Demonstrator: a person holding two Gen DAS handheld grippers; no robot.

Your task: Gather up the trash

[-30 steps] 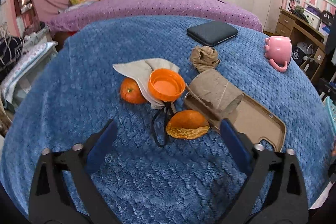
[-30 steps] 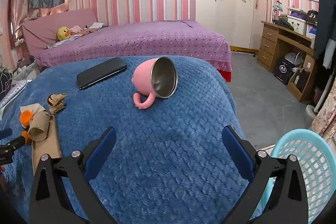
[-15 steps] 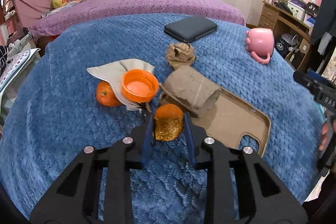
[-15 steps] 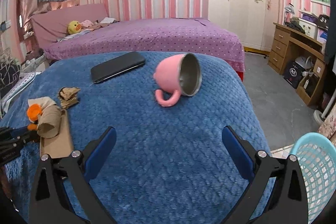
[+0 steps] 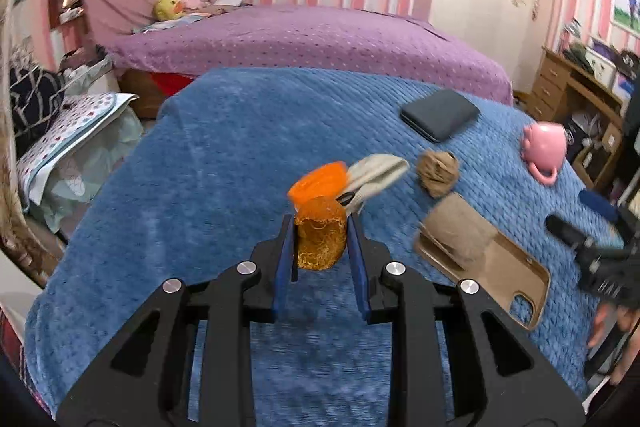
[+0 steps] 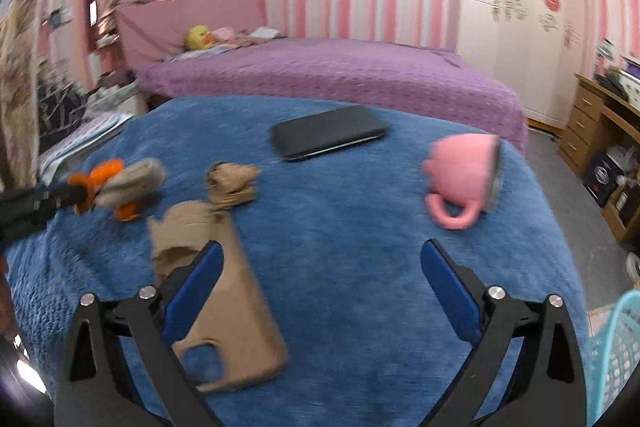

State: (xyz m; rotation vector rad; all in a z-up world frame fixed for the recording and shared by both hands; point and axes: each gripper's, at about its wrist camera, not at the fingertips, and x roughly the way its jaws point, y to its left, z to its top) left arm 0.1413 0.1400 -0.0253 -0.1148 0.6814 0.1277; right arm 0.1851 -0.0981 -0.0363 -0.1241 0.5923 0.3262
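Observation:
My left gripper [image 5: 321,239] is shut on an orange peel [image 5: 320,241] and holds it above the blue blanket [image 5: 224,147]. Behind it lie an orange lid [image 5: 320,181] on a beige cloth [image 5: 378,171], a crumpled brown paper ball [image 5: 438,171] and a cardboard tube [image 5: 460,231] on a tan phone case [image 5: 508,267]. My right gripper [image 6: 320,267] is open and empty over the blanket, beside the phone case [image 6: 236,311]. The paper ball [image 6: 232,183] and tube [image 6: 184,227] lie beyond it.
A pink mug [image 6: 464,179] lies on its side at the right, also in the left wrist view [image 5: 544,147]. A black phone [image 6: 328,137] lies at the back. A light blue basket [image 6: 616,347] stands off the blanket's right edge. A purple bed [image 5: 304,39] is behind.
My left gripper closed on the orange peel and lifted it off the blanket. My right gripper moved left toward the phone case, still open.

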